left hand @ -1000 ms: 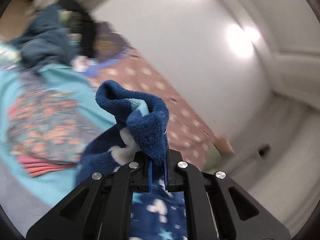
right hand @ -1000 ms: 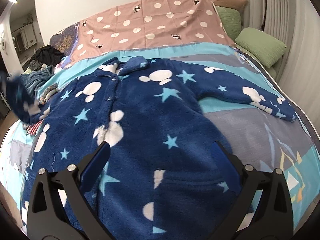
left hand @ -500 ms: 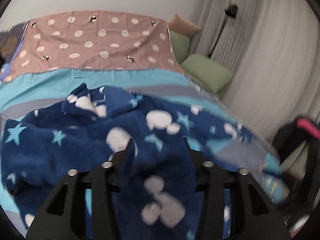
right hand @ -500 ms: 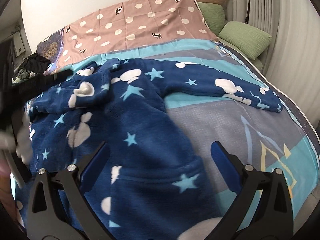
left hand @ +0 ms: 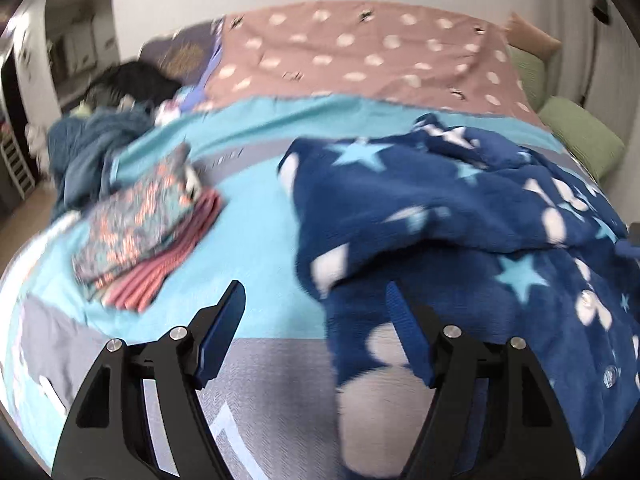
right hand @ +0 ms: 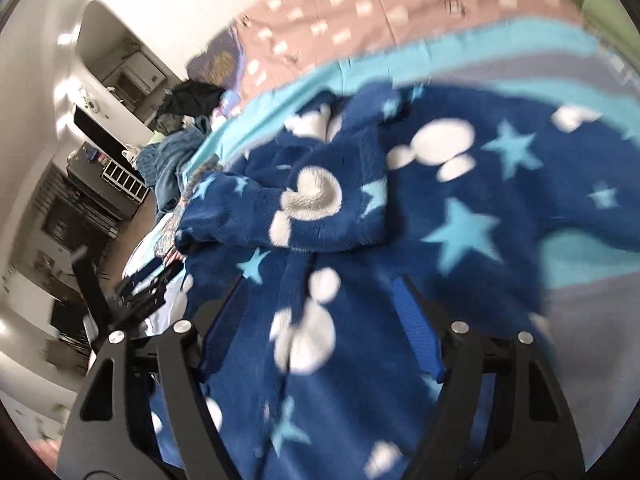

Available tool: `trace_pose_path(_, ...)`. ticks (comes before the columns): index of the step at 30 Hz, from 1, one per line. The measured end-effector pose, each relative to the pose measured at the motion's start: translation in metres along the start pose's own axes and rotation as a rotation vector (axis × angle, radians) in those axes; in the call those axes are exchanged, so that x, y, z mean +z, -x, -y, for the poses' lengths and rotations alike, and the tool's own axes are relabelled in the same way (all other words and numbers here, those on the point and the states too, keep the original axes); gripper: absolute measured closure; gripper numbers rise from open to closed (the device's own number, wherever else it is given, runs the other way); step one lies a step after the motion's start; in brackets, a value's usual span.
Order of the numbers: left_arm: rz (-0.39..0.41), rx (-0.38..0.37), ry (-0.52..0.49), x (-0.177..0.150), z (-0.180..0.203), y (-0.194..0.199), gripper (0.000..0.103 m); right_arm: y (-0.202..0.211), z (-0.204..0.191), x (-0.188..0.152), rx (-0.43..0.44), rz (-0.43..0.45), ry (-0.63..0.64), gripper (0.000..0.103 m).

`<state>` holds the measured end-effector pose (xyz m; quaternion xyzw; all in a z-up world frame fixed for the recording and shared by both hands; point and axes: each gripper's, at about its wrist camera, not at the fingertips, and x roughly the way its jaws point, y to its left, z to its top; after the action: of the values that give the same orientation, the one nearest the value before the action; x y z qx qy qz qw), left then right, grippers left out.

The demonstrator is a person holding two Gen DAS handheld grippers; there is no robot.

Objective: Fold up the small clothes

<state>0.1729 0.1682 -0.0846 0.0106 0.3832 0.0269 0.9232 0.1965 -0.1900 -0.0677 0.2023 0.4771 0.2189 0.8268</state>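
Note:
A dark blue fleece onesie point(left hand: 460, 216) with pale stars and white blobs lies on the bed, its left sleeve folded across the chest point(right hand: 316, 204). My left gripper point(left hand: 316, 308) is open and empty, just above the bedspread at the onesie's left edge. My right gripper point(right hand: 320, 300) is open and empty, hovering over the middle of the onesie point(right hand: 460, 208). The left gripper also shows at the left of the right wrist view point(right hand: 140, 284).
A folded stack of patterned and striped clothes point(left hand: 140, 224) lies on the turquoise bedspread point(left hand: 256, 240) to the left. A heap of teal and dark clothes point(left hand: 92, 140) sits further back left. Green pillows point(left hand: 580, 136) lie at the right. A dotted pink blanket point(left hand: 360, 52) covers the bed's head.
My left gripper carried the sleeve across the onesie, let go of it, opened, and pulled back to the left edge. My right gripper moved in lower and tilted over the onesie.

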Motion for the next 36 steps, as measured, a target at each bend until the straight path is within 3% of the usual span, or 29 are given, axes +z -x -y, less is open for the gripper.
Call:
trace_pose_path(3, -0.02, 0.043, -0.002, 0.006, -0.003, -0.019, 0.03, -0.039, 0.016, 0.014, 0.026, -0.065, -0.156, 0.028)
trace_pose_path(7, -0.031, 0.099, -0.007, 0.012, -0.003, -0.04, 0.03, -0.059, 0.021, 0.031, 0.042, -0.013, -0.241, 0.029)
trace_pose_path(8, -0.038, 0.121, -0.017, 0.012, 0.0, -0.043, 0.03, -0.059, 0.018, 0.036, 0.045, 0.01, -0.232, 0.038)
trace_pose_path(9, -0.039, 0.138, -0.024, 0.011, 0.002, -0.045, 0.028, -0.059, 0.014, 0.041, 0.058, 0.018, -0.192, 0.081)
trace_pose_path(10, -0.032, 0.156, -0.033, 0.01, 0.004, -0.044, 0.027, -0.056, 0.009, 0.046, 0.057, 0.015, -0.145, 0.092)
trace_pose_path(11, -0.024, 0.164, -0.038, 0.009, 0.005, -0.041, 0.028, -0.047, 0.005, 0.047, 0.045, 0.044, -0.124, 0.092)
trace_pose_path(14, -0.009, 0.189, -0.05, 0.007, 0.007, -0.037, 0.027, 0.017, -0.021, 0.048, -0.023, 0.269, 0.041, 0.092)
trace_pose_path(16, -0.002, 0.203, -0.072, 0.006, 0.012, -0.035, 0.027, 0.045, -0.022, 0.046, -0.06, 0.355, 0.087, 0.092)
trace_pose_path(18, 0.008, 0.226, -0.114, 0.004, 0.02, -0.035, 0.027, 0.051, -0.01, 0.045, -0.072, 0.33, 0.092, 0.088)
trace_pose_path(21, 0.013, 0.267, -0.148, 0.003, 0.026, -0.034, 0.027, 0.022, 0.022, 0.037, -0.156, 0.167, 0.037, 0.071)
trace_pose_path(23, 0.011, 0.251, -0.134, 0.003, 0.022, -0.033, 0.027, 0.019, 0.046, 0.029, -0.154, 0.11, -0.026, 0.071)
trace_pose_path(25, 0.001, 0.229, -0.112, 0.003, 0.017, -0.034, 0.027, 0.023, 0.061, 0.027, -0.114, 0.115, -0.079, 0.07)
trace_pose_path(28, -0.002, 0.223, -0.102, 0.002, 0.014, -0.034, 0.026, 0.033, 0.059, 0.035, -0.111, 0.151, -0.08, 0.055)
trace_pose_path(31, 0.0, 0.226, -0.105, 0.002, 0.013, -0.034, 0.026, 0.022, 0.042, 0.048, -0.135, 0.155, -0.021, 0.055)
trace_pose_path(32, -0.002, 0.223, -0.102, 0.003, 0.014, -0.034, 0.026, 0.017, 0.038, 0.048, -0.15, 0.143, -0.003, 0.055)
trace_pose_path(34, -0.008, 0.205, -0.088, 0.002, 0.011, -0.035, 0.026, -0.011, 0.033, 0.053, -0.206, 0.062, 0.026, 0.039)
trace_pose_path(36, -0.015, 0.188, -0.074, 0.002, 0.009, -0.036, 0.026, -0.032, 0.041, 0.057, -0.221, 0.026, -0.021, 0.04)
